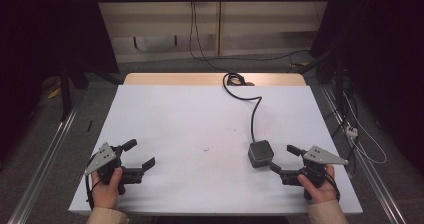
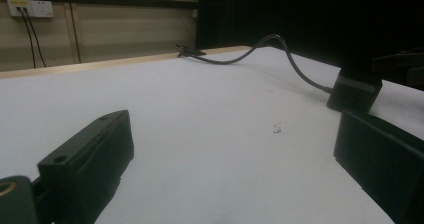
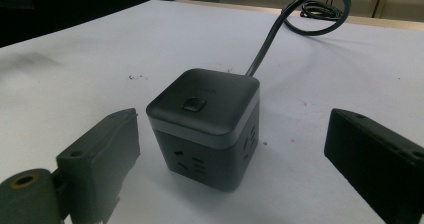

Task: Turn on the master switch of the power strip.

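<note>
Power cube [image 1: 260,153] sits just beyond right gripper [image 1: 283,158]; both grippers' jaws wide

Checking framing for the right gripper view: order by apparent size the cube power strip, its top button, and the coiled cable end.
1. cube power strip, by far largest.
2. coiled cable end, though it lies farther away, so it looks smaller.
3. top button, smallest.

High view overhead, facing forward-down; gripper views low, near table [image 1: 190,129]; all share socket cube [image 1: 260,153], left's perhaps partly.
</note>
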{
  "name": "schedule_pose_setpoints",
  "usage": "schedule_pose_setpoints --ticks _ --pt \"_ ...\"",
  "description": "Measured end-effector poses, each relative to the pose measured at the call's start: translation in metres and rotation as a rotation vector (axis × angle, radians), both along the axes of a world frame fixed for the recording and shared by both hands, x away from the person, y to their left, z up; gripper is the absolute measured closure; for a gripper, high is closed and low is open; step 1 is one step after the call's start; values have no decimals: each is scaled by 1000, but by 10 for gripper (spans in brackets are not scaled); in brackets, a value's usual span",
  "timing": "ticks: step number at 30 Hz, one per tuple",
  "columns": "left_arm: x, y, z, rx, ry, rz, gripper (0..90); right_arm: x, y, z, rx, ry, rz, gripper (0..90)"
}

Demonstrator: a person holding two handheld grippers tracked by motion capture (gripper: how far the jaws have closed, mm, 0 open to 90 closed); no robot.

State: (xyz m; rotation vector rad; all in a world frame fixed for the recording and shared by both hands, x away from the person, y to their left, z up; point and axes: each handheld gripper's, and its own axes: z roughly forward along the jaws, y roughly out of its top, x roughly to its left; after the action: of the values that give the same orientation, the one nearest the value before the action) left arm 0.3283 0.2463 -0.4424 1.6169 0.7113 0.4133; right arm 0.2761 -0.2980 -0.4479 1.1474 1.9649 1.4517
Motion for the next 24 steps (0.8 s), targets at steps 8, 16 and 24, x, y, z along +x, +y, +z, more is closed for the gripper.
schedule_pose_setpoints --ticks 8,16,24 --pt "-1 0 0 0 0 5 23 -3 -3 -1 -8 6 3 76" --pt "-2 -1 0 -1 4 4 22 -3 -3 -2 -10 5 5 77" --pt "-1 -1 0 -3 1 0 22 -5 -3 -3 -16 14 11 79"
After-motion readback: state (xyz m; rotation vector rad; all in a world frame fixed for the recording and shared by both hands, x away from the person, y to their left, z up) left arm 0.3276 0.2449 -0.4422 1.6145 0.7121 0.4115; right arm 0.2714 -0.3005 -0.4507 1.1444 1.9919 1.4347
